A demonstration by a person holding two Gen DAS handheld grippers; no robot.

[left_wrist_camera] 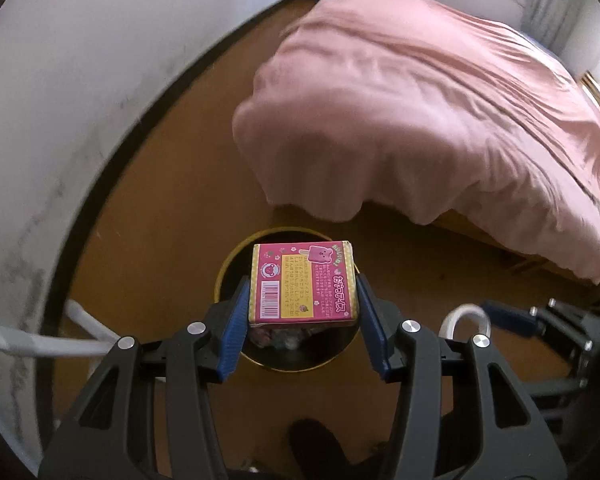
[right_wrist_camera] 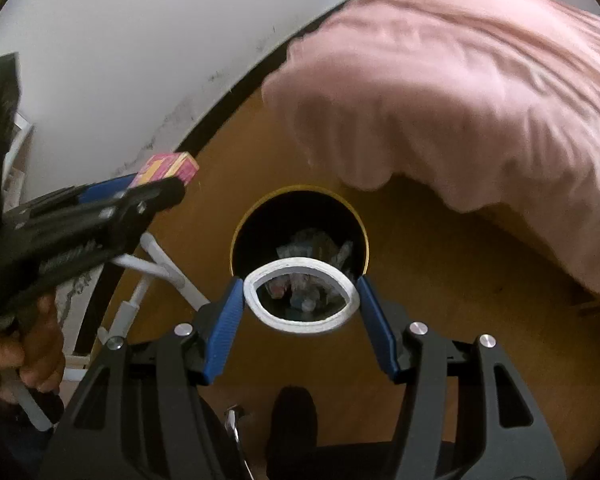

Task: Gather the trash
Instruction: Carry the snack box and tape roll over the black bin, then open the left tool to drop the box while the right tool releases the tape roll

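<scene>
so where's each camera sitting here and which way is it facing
Left wrist: on the left gripper, looking steeply down along its blue fingers at the pink box they clamp, over the trash bin; a dark foot shows at the bottom edge.
Right wrist: on the right gripper, aimed down into the bin, squeezing a white tape ring; a hand holds the left gripper at left.
Shared: bin, pink bedding, white wall, wooden floor, box, ring.
</scene>
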